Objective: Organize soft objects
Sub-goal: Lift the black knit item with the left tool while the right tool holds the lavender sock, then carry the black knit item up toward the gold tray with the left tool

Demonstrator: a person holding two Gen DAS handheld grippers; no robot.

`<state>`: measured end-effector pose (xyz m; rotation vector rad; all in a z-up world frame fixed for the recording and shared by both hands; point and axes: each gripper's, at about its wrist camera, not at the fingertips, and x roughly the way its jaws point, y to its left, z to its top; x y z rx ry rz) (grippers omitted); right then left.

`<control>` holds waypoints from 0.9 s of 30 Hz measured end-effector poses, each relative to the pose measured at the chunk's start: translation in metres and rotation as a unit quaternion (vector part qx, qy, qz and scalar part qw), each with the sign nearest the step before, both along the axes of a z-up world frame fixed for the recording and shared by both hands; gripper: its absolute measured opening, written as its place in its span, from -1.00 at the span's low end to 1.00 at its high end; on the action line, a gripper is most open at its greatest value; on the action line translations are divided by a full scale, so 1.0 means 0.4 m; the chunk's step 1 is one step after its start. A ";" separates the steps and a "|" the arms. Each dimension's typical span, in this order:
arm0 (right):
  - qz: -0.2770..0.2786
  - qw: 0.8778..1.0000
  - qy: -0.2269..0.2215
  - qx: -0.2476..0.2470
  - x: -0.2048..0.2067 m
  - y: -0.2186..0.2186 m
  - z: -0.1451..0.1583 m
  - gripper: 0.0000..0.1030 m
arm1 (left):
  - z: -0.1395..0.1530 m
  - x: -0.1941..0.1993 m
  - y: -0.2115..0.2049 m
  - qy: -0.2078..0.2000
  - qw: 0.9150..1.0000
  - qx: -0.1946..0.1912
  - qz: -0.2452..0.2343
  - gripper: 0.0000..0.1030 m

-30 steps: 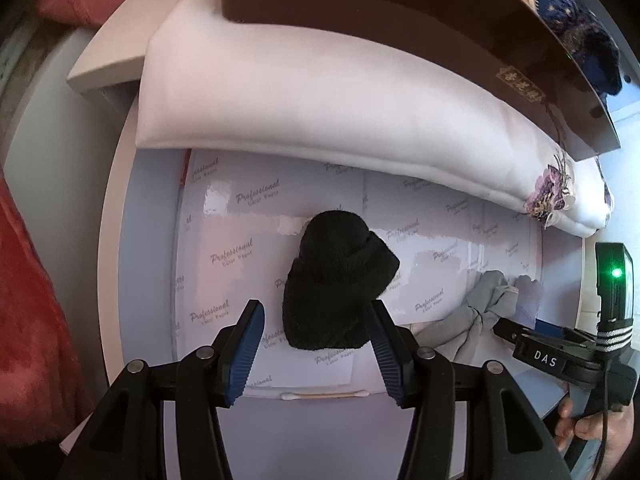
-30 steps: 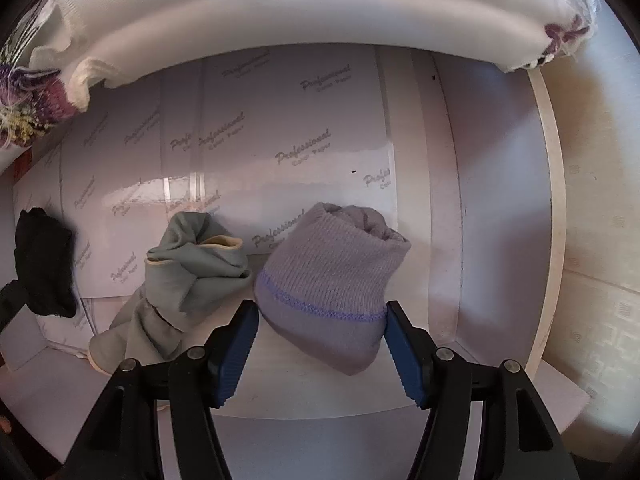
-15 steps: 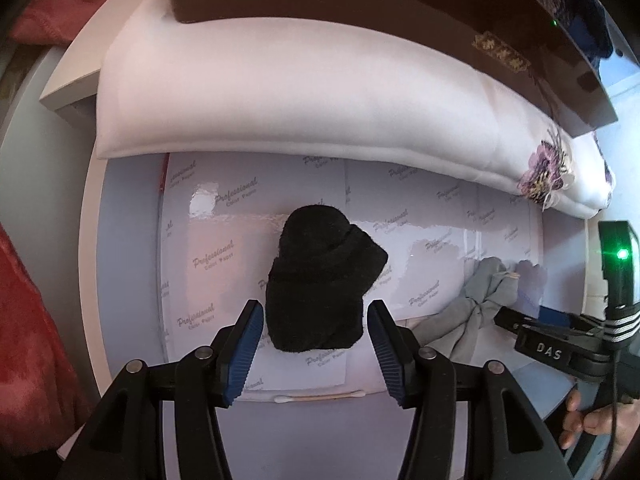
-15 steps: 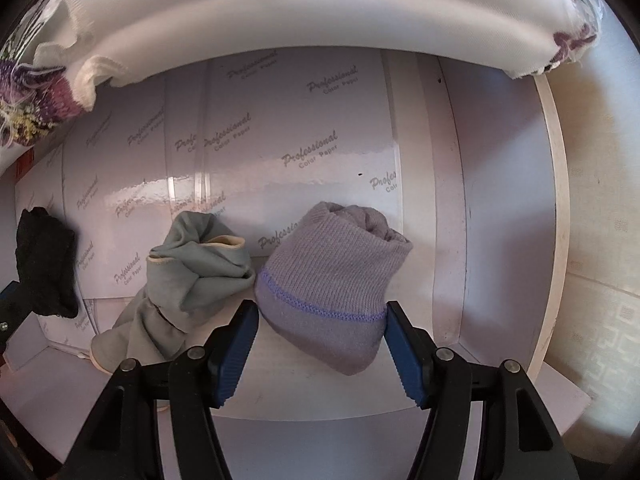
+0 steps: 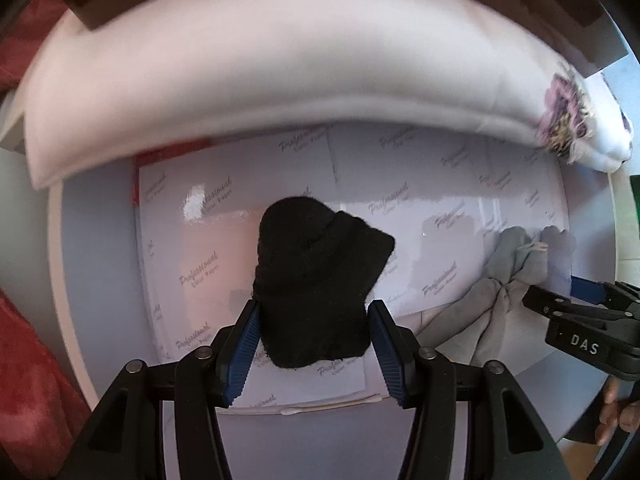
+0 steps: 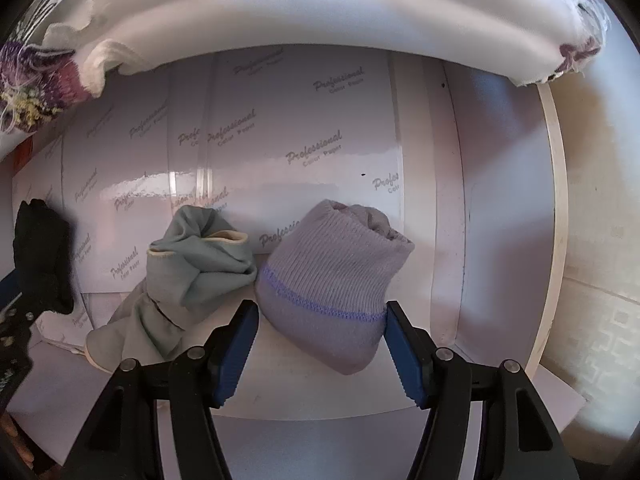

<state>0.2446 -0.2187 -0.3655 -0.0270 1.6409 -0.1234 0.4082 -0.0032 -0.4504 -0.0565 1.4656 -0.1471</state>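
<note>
— Two sets of tongs, two rolled socks. Where is each sock?

— Both lie on the white counter (image 5: 96,280), on glossy printed paper sheets (image 6: 304,128), in front of a long white pillow (image 5: 280,92). The black sock (image 5: 316,280) sits between the pads of the left tongs (image 5: 312,344). Its near end is down between the blue pads and the rest reaches beyond the tips.

— Clenched on it?

— No. The left tongs stand released, one pad along each flank. The wool shows no pinch.

— And the right?

— The lilac sock (image 6: 332,280) fills the gap of the right tongs (image 6: 322,344), with a pad against each side. Whether they press or merely rest there, I cannot tell.

— Which way do the socks point?

— The black one's long axis runs from the tongs toward the pillow. Its rounded end points away, and a blunt corner juts to the right. The lilac one runs aslant. Its closed, rounded end is nearest the camera, and its open, folded end points away and to the right. A violet stripe crosses it at the level of the pads.

— Anything nearby?

— A grey-green sock (image 6: 192,280) lies just left of the lilac one and touches it. A cotton swab (image 5: 332,404) lies on the counter below the black sock.
</note>
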 end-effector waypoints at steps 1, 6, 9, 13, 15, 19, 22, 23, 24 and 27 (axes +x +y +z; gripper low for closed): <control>0.001 1.000 0.000 -0.001 -0.001 0.003 0.000 0.27 | 0.000 0.002 0.001 0.000 1.000 0.001 -0.001 -0.01; 0.010 1.000 -0.001 -0.007 -0.005 0.019 -0.001 0.22 | 0.003 0.002 0.000 -0.009 1.000 -0.005 -0.006 -0.23; 0.015 1.000 -0.002 -0.011 -0.010 0.030 -0.005 0.19 | 0.020 -0.004 -0.004 -0.020 1.000 -0.006 -0.010 -0.31; 0.013 1.000 0.000 -0.009 -0.015 0.037 -0.010 0.19 | 0.038 -0.008 0.006 -0.030 1.000 -0.008 -0.003 -0.33; 0.009 1.000 0.002 -0.005 -0.013 0.033 -0.013 0.20 | 0.050 -0.011 0.011 -0.037 0.999 -0.010 0.000 -0.33; 0.010 1.000 0.003 -0.004 -0.010 0.026 -0.018 0.20 | 0.081 -0.018 0.018 -0.053 0.998 -0.012 0.005 -0.33; 0.011 1.000 0.004 -0.003 -0.007 0.026 -0.022 0.20 | 0.113 -0.024 0.019 -0.068 0.998 -0.011 0.005 -0.33; 0.012 1.000 0.004 -0.005 -0.007 0.027 -0.022 0.19 | 0.123 -0.027 0.020 -0.072 0.997 -0.011 0.004 -0.33; 0.015 1.000 0.004 -0.006 -0.006 0.023 -0.025 0.19 | 0.135 -0.031 0.021 -0.079 0.997 -0.011 0.004 -0.33; 0.019 1.000 0.002 -0.010 -0.009 0.034 -0.029 0.18 | 0.168 -0.041 0.027 -0.097 0.995 -0.013 0.005 -0.33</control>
